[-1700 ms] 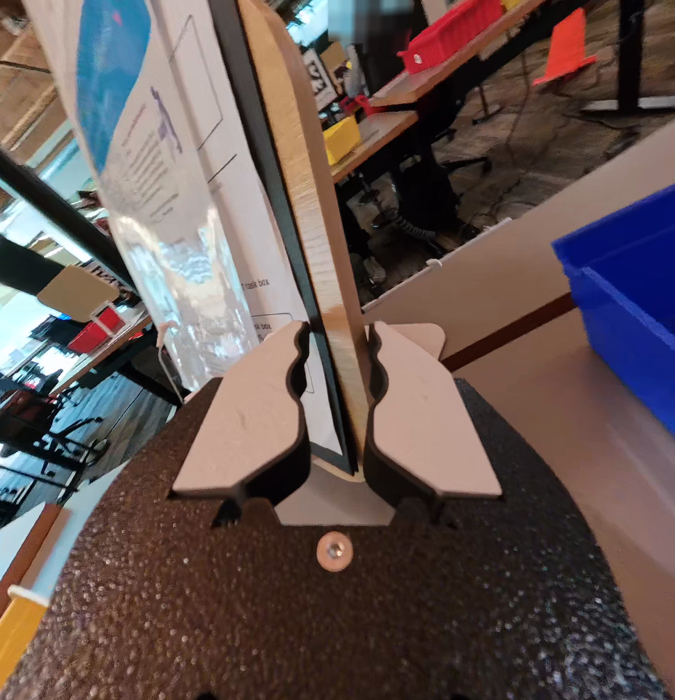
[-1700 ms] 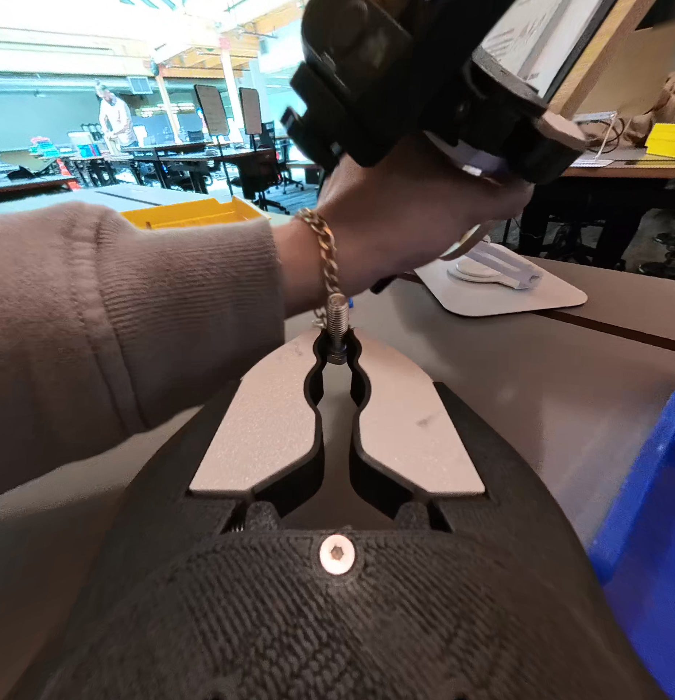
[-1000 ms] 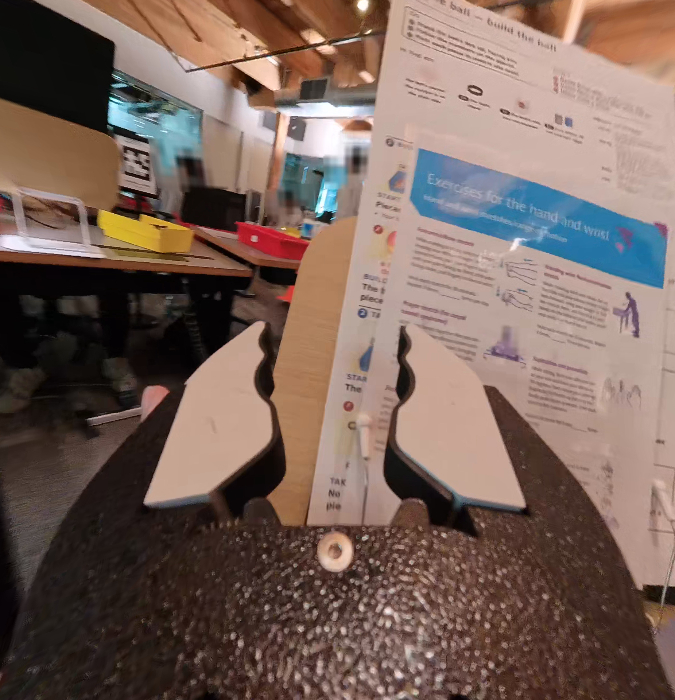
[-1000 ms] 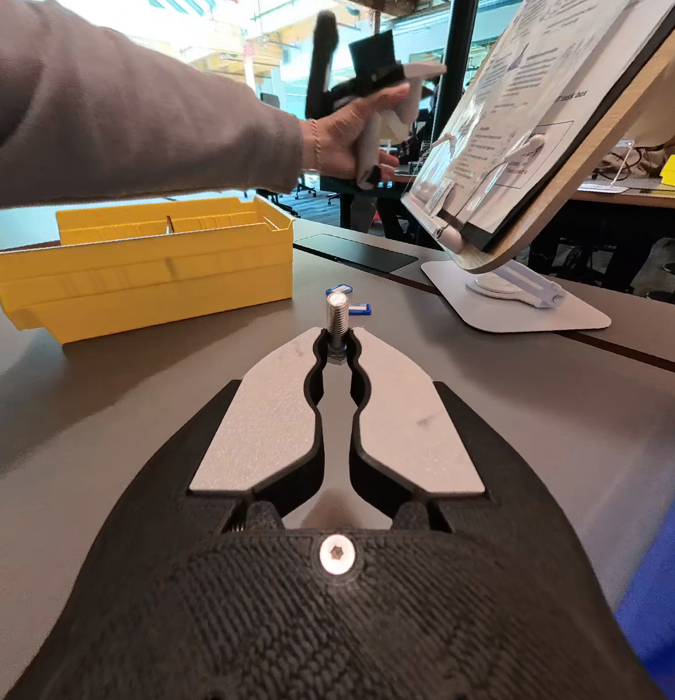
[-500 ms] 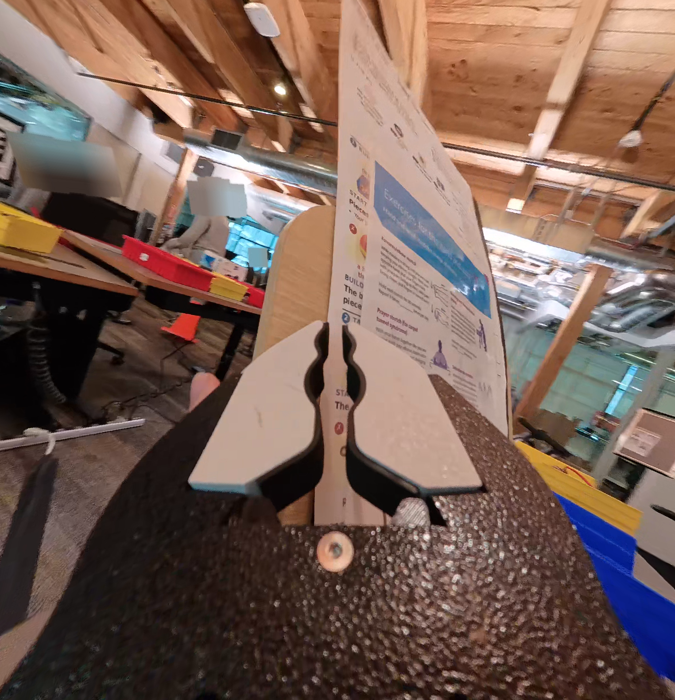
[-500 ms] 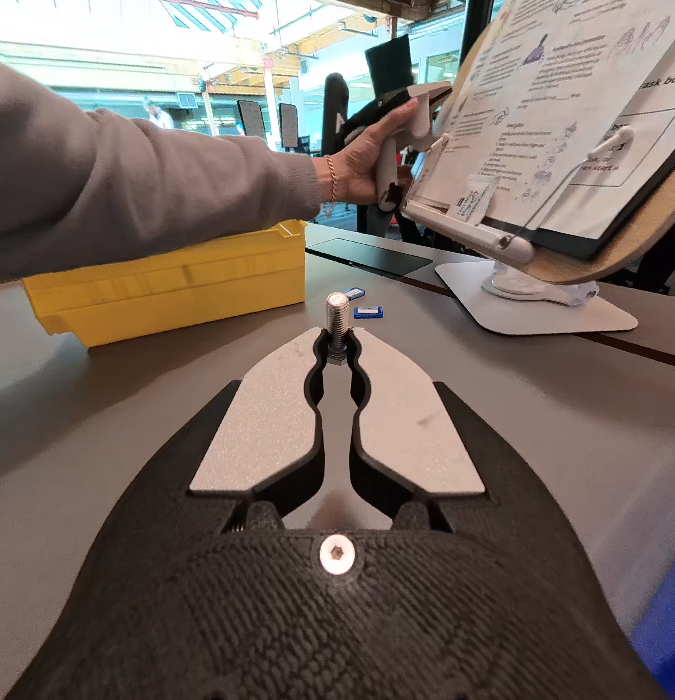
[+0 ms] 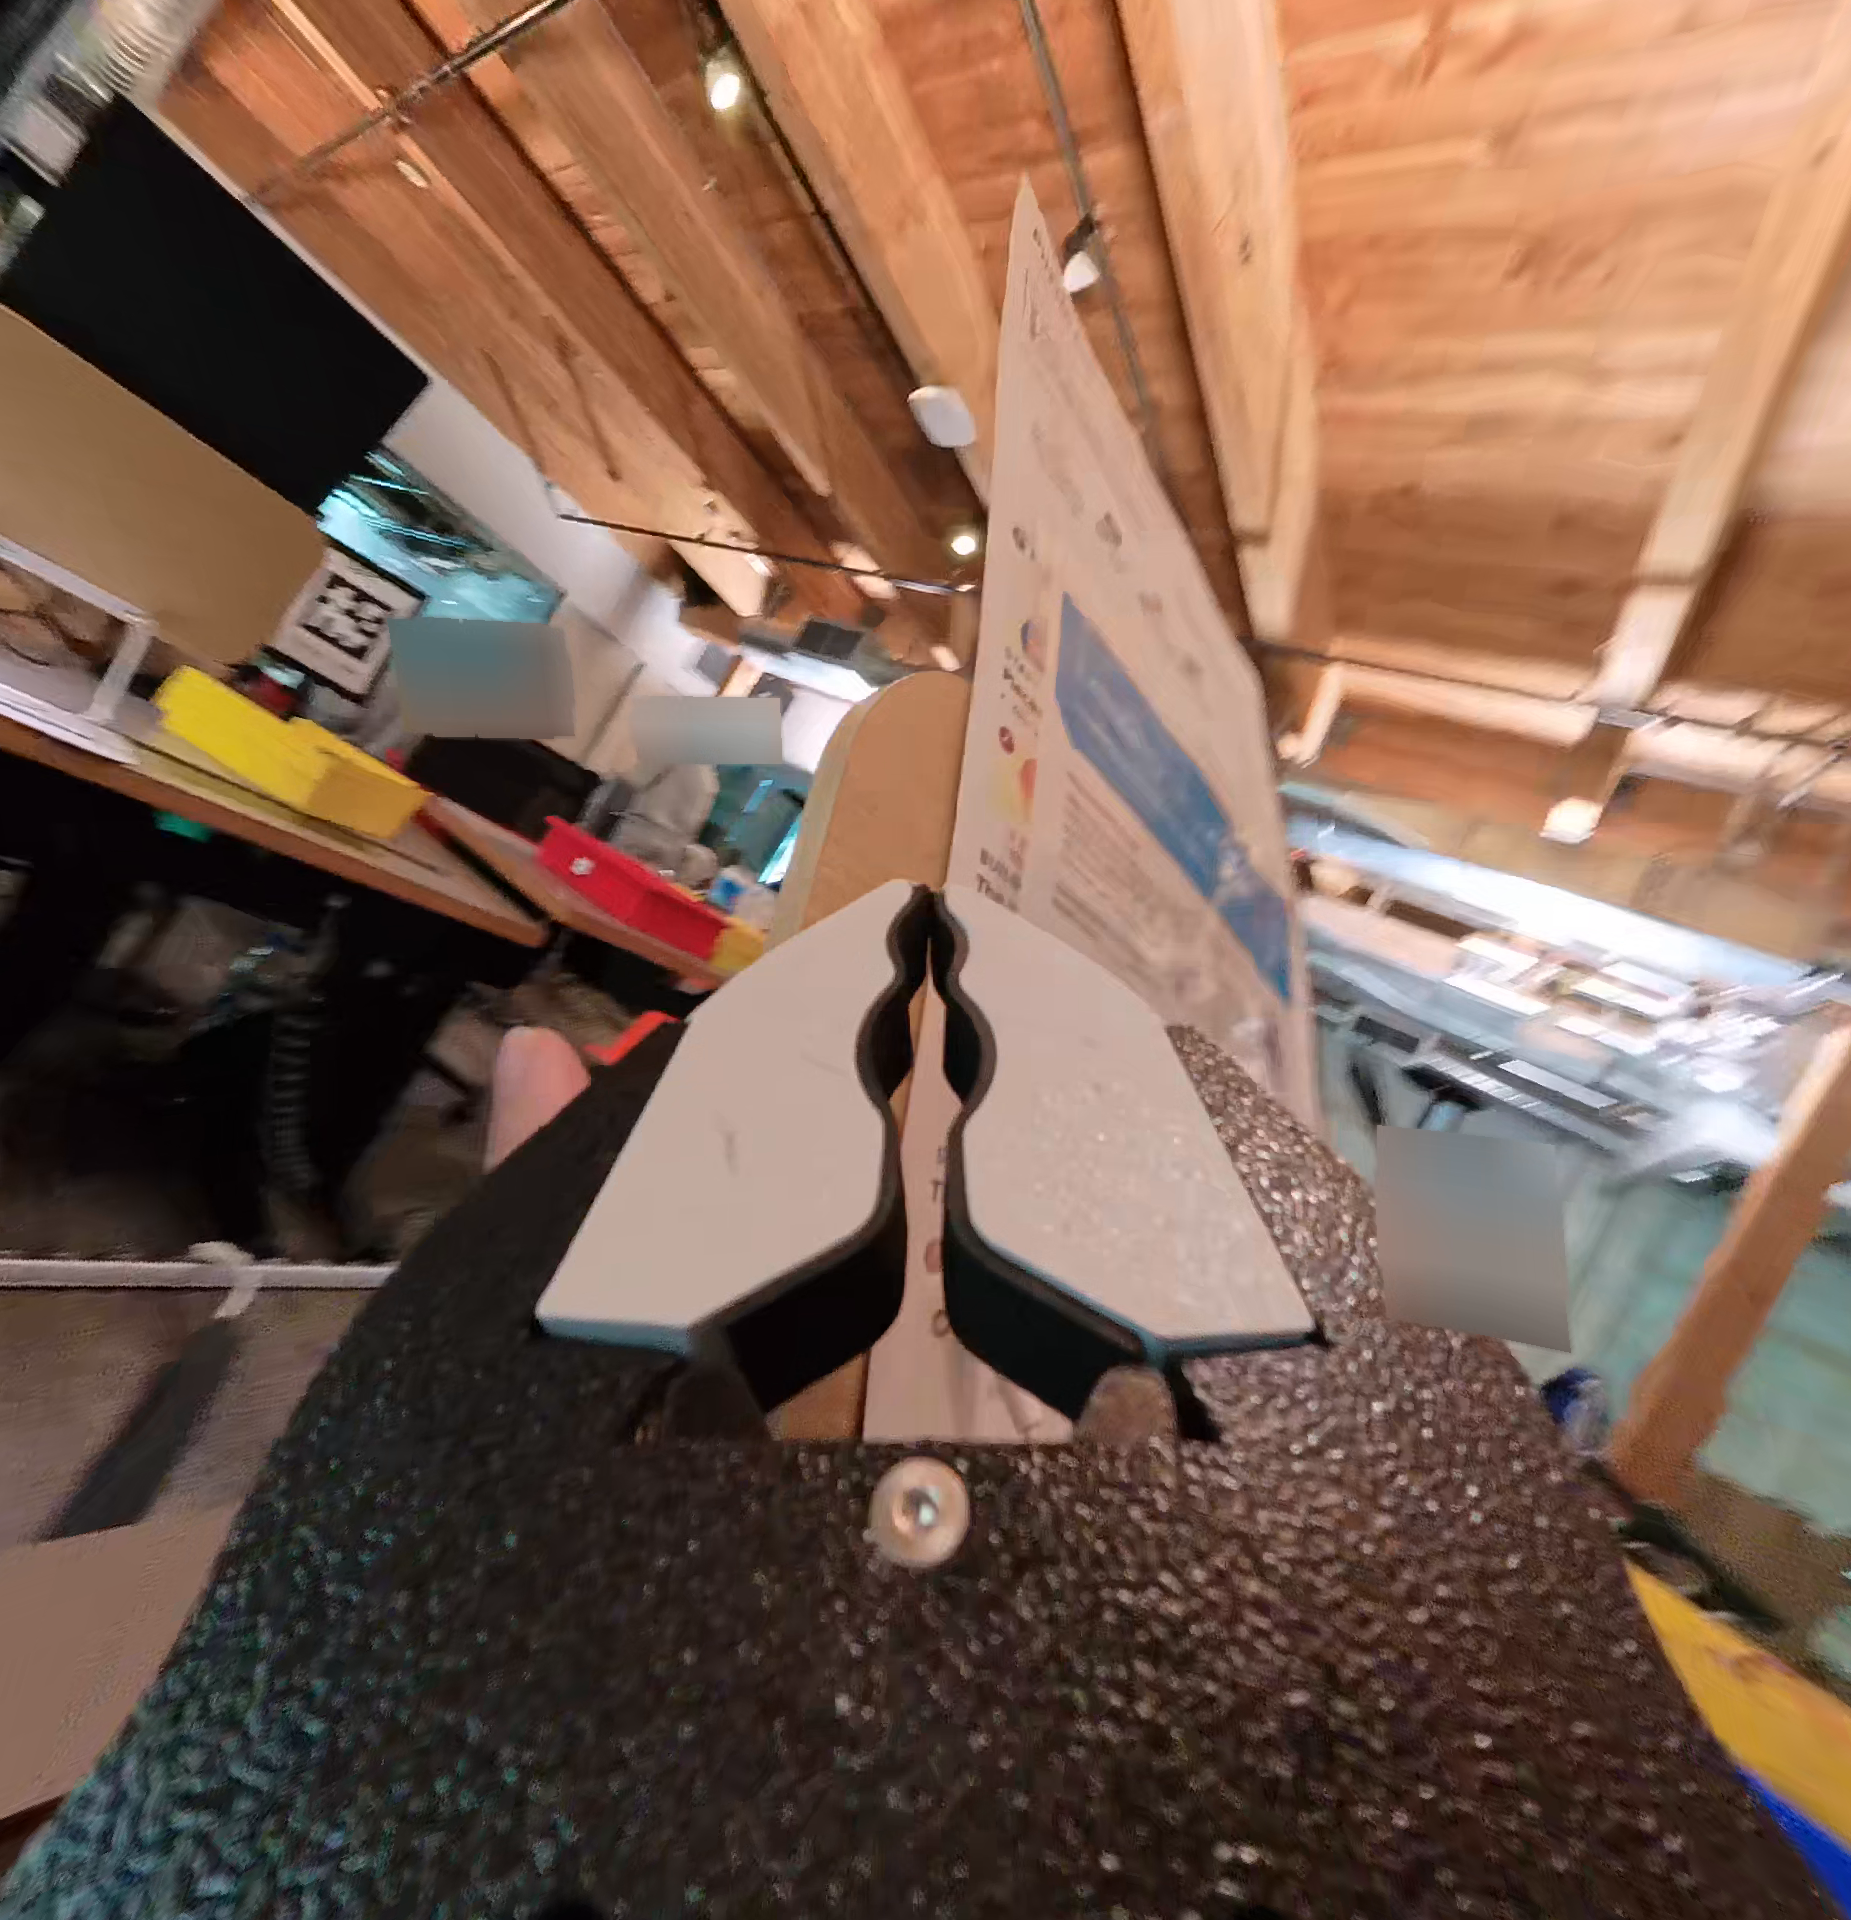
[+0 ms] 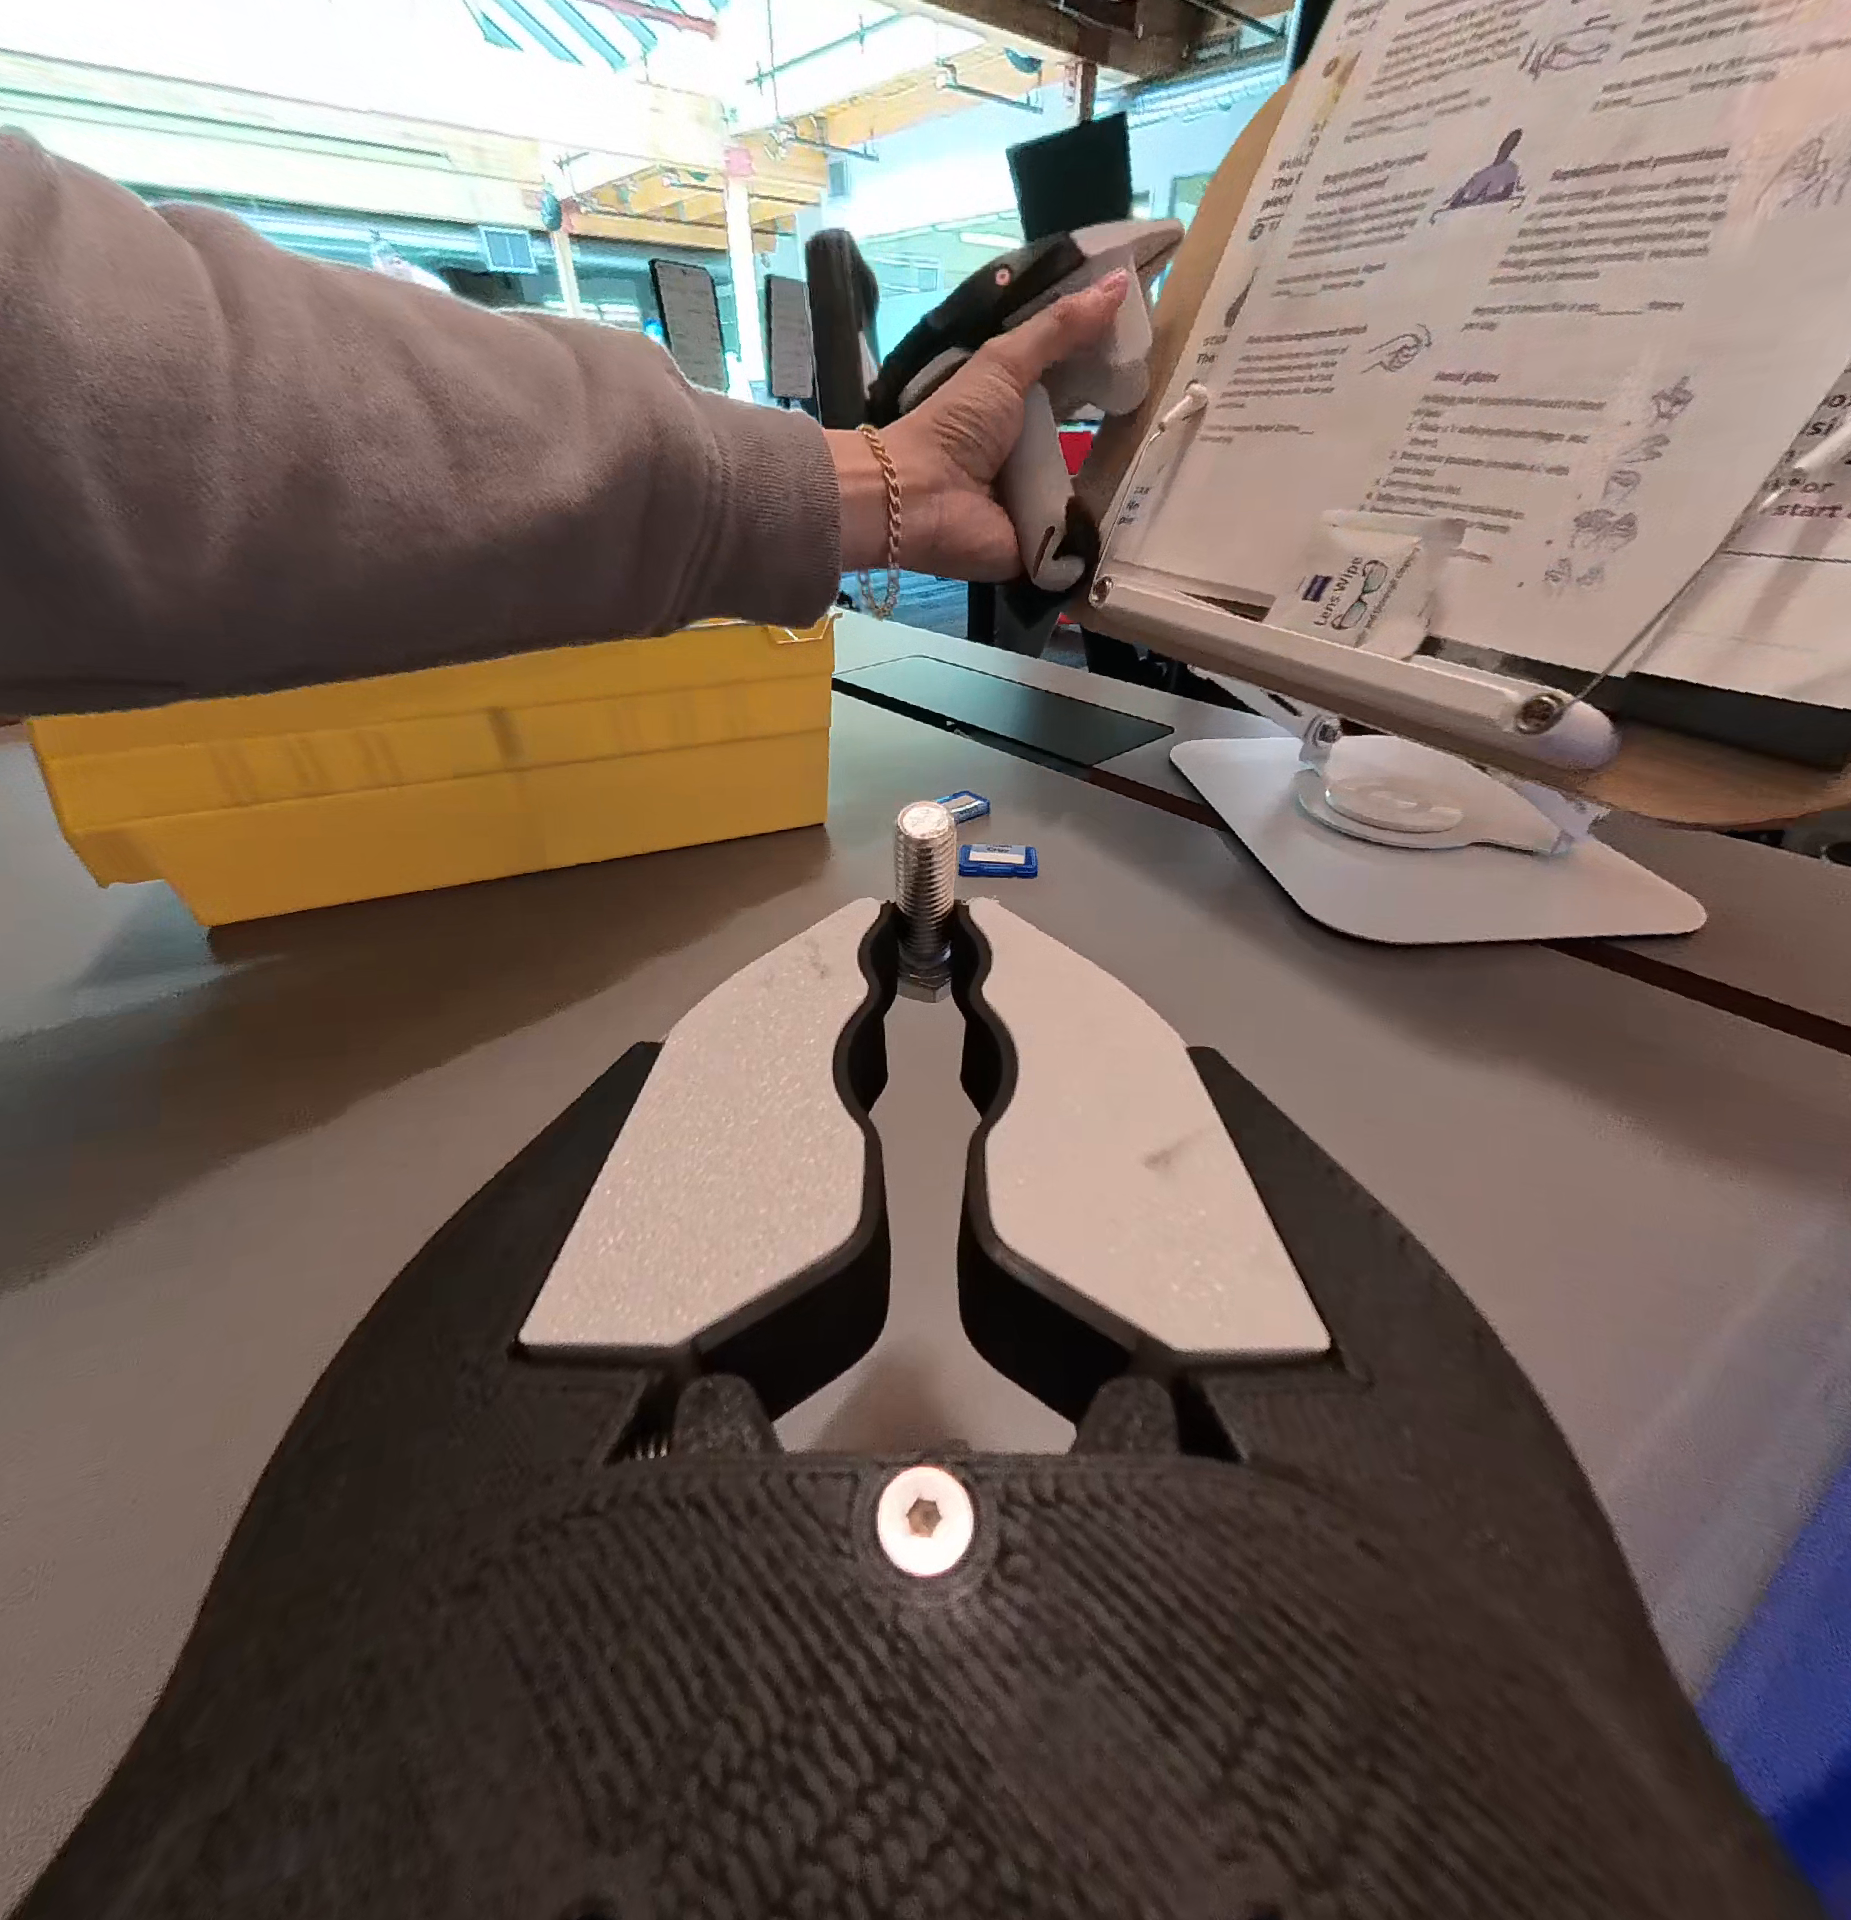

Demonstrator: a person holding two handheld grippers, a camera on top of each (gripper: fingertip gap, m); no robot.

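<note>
My right gripper (image 8: 923, 940) is shut on a silver threaded bolt (image 8: 923, 873). It grips the bolt near the head, and the shaft stands upright a little above the grey table (image 8: 1420, 1195). My left gripper (image 7: 926, 906) is shut. It is raised at the left edge of a wooden document stand (image 7: 879, 790) that carries printed sheets (image 7: 1108, 748). The sheets' edge lines up with the closed fingertips, and I cannot tell whether it is pinched. In the right wrist view the left gripper (image 8: 1103, 255) is held by a hand (image 8: 962, 457) beside the stand (image 8: 1316, 644).
A yellow bin (image 8: 433, 779) stands at the left under the sleeved arm (image 8: 329, 447). Two small blue cards (image 8: 997, 860) lie beyond the bolt. The stand's white base (image 8: 1420, 873) is at the right. A blue bin (image 8: 1814, 1610) is at the right edge. The gap from one gripper's tips to the other's is roughly 40 cm.
My left gripper let go of the stand's board, opened wide, then closed fully at the stand's left edge while tilting upward. My right gripper kept the bolt and barely moved.
</note>
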